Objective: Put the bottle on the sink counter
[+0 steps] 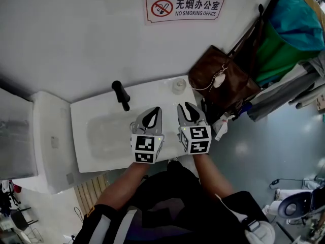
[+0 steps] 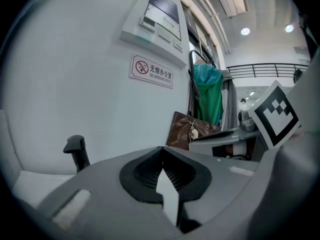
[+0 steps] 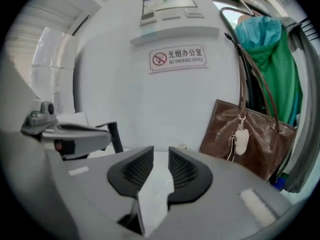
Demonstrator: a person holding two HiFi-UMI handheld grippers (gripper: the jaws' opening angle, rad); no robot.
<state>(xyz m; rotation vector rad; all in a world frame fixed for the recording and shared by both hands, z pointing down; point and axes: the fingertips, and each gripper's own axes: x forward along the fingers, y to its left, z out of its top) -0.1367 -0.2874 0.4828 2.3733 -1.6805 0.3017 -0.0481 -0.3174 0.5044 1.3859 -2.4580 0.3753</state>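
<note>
While the right claw (image 1: pixel 185 106) hovers, the bottle (image 1: pixel 179 86) stands beyond.

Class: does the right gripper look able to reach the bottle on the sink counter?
Probably yes: the bottle stands unobstructed straight ahead of the right gripper, whose jaws are apart and empty; the faucet is off left, the bag close on the right.

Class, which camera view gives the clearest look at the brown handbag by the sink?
The right gripper view: the brown handbag is large and close there, and its pale charm shows plainly. In the head view the handbag is seen from above, foreshortened. In the left gripper view it is small and distant.
</note>
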